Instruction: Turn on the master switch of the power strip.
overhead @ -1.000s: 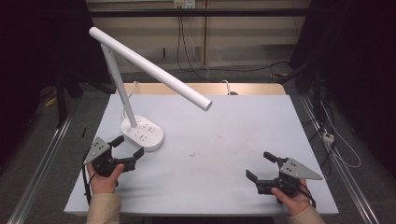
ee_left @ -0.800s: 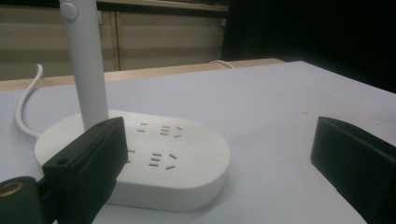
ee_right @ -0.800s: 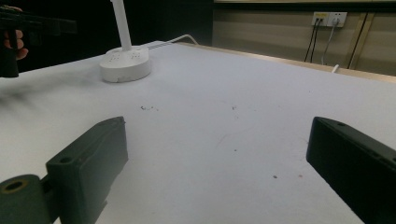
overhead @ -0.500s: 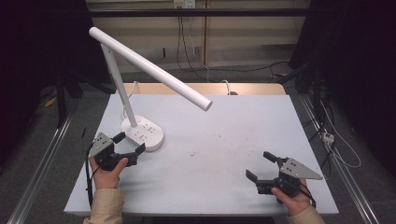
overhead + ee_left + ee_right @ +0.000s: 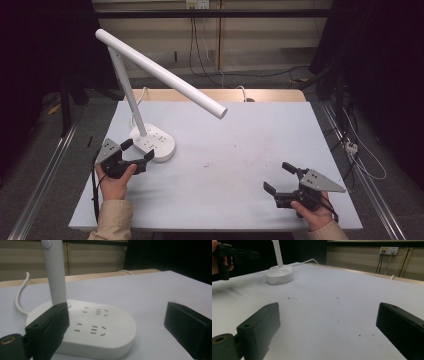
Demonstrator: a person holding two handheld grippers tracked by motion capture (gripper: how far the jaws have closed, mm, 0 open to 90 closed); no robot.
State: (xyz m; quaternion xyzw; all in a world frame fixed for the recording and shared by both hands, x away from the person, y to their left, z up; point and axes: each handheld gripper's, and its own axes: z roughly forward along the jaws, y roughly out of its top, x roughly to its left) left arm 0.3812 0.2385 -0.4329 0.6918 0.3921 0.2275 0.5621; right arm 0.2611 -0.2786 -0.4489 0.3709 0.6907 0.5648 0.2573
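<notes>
A white desk lamp stands at the table's left, its oval base (image 5: pixel 155 143) carrying socket holes, with a slanted stem (image 5: pixel 126 85) and a long light bar (image 5: pixel 170 79) reaching right. My left gripper (image 5: pixel 138 150) is open just in front of the base, one jaw at the base's near left edge. In the left gripper view the base (image 5: pixel 100 327) and stem (image 5: pixel 56 277) sit between and beyond the open jaws of that gripper (image 5: pixel 116 315). My right gripper (image 5: pixel 278 177) is open near the front right, nothing between its jaws (image 5: pixel 328 312).
The pale table (image 5: pixel 240 135) has small dark specks mid-surface. A white cable (image 5: pixel 18 297) runs from the lamp base toward the far edge. In the right gripper view the lamp base (image 5: pixel 279 275) and the left gripper (image 5: pixel 237 253) are far off. Cables lie on the floor beyond.
My left gripper has moved forward, closer to the lamp base. The right gripper and the lamp have stayed put.
</notes>
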